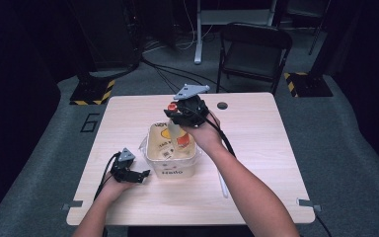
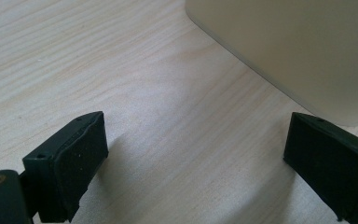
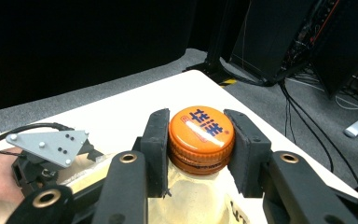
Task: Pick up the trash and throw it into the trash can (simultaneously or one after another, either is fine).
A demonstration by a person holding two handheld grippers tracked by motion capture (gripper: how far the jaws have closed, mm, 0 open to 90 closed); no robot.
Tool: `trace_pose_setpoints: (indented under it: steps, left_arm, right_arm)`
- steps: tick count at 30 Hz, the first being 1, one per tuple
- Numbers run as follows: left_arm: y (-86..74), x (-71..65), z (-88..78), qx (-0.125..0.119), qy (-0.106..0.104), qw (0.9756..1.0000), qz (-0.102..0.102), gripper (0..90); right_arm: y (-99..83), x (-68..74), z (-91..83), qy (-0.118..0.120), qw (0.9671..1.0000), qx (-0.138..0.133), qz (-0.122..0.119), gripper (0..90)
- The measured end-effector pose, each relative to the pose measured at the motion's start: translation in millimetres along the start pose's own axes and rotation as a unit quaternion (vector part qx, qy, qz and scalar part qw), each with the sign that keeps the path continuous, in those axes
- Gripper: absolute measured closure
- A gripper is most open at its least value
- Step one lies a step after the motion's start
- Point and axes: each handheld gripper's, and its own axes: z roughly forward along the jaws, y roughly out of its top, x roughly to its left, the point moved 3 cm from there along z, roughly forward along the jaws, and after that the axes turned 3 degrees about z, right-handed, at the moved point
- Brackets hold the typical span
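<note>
The bottle (image 1: pixel 178 134) was held upright over the cream tub (image 1: pixel 171 168) near the middle of the counter (image 1: pixel 256 148), its long axis vertical and its base inside the tub's rim. Its orange cap (image 3: pixel 201 134) was clamped from both sides by the jaws of the right gripper (image 3: pixel 198 149), partly closed. The left gripper (image 2: pixel 191 154) was rested just beside the tub's left wall, jaws wide apart and nothing between them.

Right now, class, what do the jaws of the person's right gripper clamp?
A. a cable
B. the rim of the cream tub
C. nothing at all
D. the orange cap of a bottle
D: in the right gripper view the right gripper has both black pads pressed against the orange cap of the bottle.
</note>
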Motion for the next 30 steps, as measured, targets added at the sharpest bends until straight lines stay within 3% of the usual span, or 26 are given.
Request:
trace_pose_setpoints:
  steps: [14, 30]
  left_arm:
    - [-0.2, -0.1, -0.2, 0.002, -0.001, 1.0, 0.0, 5.8]
    - [-0.3, -0.4, -0.1, 0.002, -0.002, 1.0, 0.0, 5.8]
  right_arm:
    - [-21.9, -4.5, 17.0, -0.002, 0.9998, 0.017, 0.011, 61.7]
    - [-42.8, -15.9, 28.3, -0.021, 0.9992, 0.03, 0.017, 61.7]
